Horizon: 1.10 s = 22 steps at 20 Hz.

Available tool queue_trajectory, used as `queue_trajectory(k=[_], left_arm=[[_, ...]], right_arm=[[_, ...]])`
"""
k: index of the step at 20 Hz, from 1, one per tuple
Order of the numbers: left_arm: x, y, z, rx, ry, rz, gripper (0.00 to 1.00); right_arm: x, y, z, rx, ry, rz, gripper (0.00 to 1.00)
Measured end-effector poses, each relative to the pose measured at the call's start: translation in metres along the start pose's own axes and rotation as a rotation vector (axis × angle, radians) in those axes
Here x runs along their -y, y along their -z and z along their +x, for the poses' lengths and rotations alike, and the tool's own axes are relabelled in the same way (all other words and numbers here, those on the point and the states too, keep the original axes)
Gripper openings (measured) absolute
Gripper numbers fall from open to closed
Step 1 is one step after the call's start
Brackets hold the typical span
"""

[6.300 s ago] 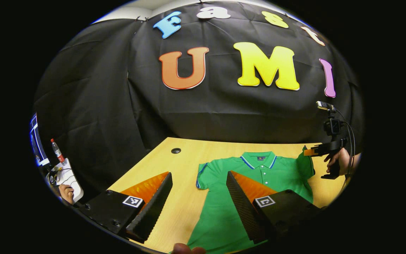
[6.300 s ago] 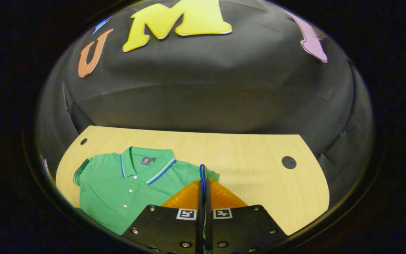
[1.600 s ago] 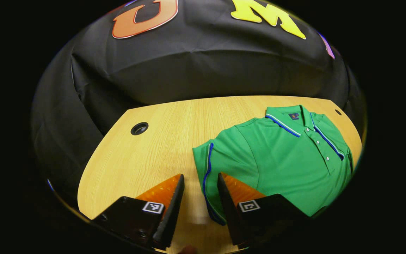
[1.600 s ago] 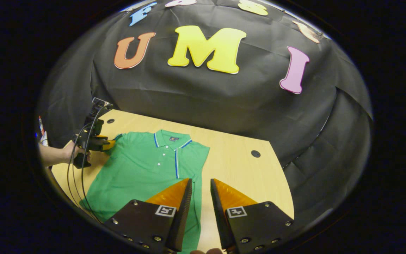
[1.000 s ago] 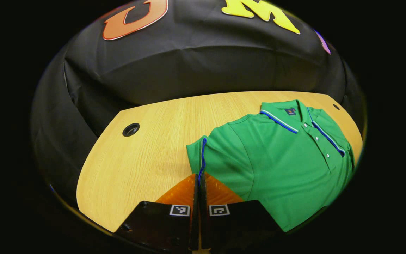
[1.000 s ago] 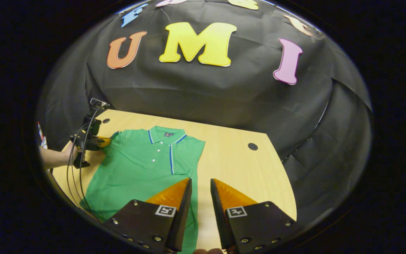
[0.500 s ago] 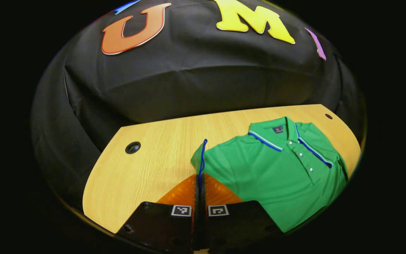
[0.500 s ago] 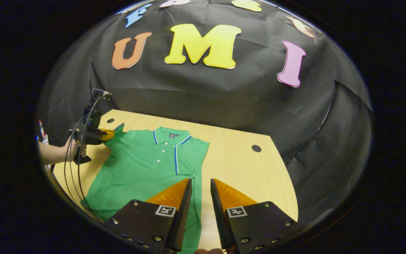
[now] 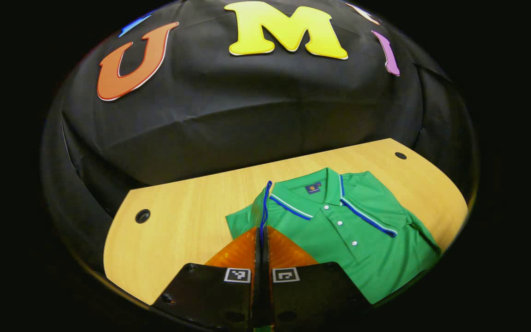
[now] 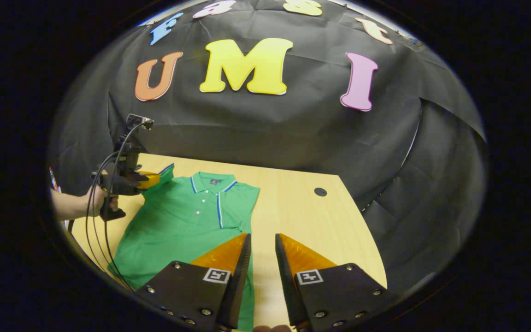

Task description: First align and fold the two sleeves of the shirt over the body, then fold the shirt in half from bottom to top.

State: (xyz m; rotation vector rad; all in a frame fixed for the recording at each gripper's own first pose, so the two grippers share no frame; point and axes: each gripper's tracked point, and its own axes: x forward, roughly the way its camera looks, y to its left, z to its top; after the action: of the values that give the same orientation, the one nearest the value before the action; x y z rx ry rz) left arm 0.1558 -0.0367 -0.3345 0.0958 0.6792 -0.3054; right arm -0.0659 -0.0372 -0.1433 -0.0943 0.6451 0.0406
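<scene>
1. The wooden counter (image 9: 182,216) carries everything, with a round cable hole (image 10: 320,192) near its far edge.
2. The green shirt (image 9: 362,240) lies flat on it, collar (image 9: 314,193) away from me, its right sleeve (image 10: 235,207) already folded over the body.
3. My left gripper (image 9: 262,237) has its jaws pressed together on the blue-trimmed left sleeve (image 9: 264,207), lifted off the counter.
4. My right gripper (image 10: 262,258) hangs above the shirt's right edge, jaws spread, holding nothing.

Left tool (image 9: 262,230) is clamped tight on cloth, right tool (image 10: 262,246) held apart.
</scene>
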Motion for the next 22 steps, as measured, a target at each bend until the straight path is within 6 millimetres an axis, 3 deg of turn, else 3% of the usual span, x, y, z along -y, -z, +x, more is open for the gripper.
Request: queue_trajectory(k=[4,5,9,10,11,14,17,18,22], left_arm=[[0.024,0.011,0.011,-0.035,0.027,-0.054,0.04],[0.026,0.014,0.013,-0.042,0.027,-0.064,0.04],[0.049,0.011,0.0,-0.023,0.123,-0.116,0.07],[0.049,0.008,0.001,-0.01,0.113,-0.107,0.18],[0.047,0.007,-0.003,-0.008,0.104,-0.097,0.22],[0.041,0.008,-0.02,0.011,0.065,-0.081,1.0],[0.035,0.008,-0.052,0.031,0.048,-0.106,1.0],[0.034,0.01,-0.06,0.032,0.048,-0.119,1.0],[0.021,0.012,-0.103,0.049,0.009,-0.185,1.0]], right_arm=[[0.013,0.008,-0.013,-0.002,0.02,0.002,0.41],[0.016,0.009,-0.016,-0.004,0.023,0.003,0.34],[0.017,0.011,-0.018,-0.002,0.023,0.027,0.37],[0.016,0.011,-0.019,-0.002,0.017,0.032,0.37],[0.012,0.009,-0.019,0.001,0.009,0.034,0.37],[0.0,-0.001,-0.019,0.02,-0.019,0.026,0.37],[-0.017,-0.013,-0.022,0.051,-0.053,0.014,0.37],[-0.023,-0.015,-0.021,0.056,-0.064,0.006,0.41],[-0.046,-0.018,-0.024,0.071,-0.105,-0.025,0.38]])
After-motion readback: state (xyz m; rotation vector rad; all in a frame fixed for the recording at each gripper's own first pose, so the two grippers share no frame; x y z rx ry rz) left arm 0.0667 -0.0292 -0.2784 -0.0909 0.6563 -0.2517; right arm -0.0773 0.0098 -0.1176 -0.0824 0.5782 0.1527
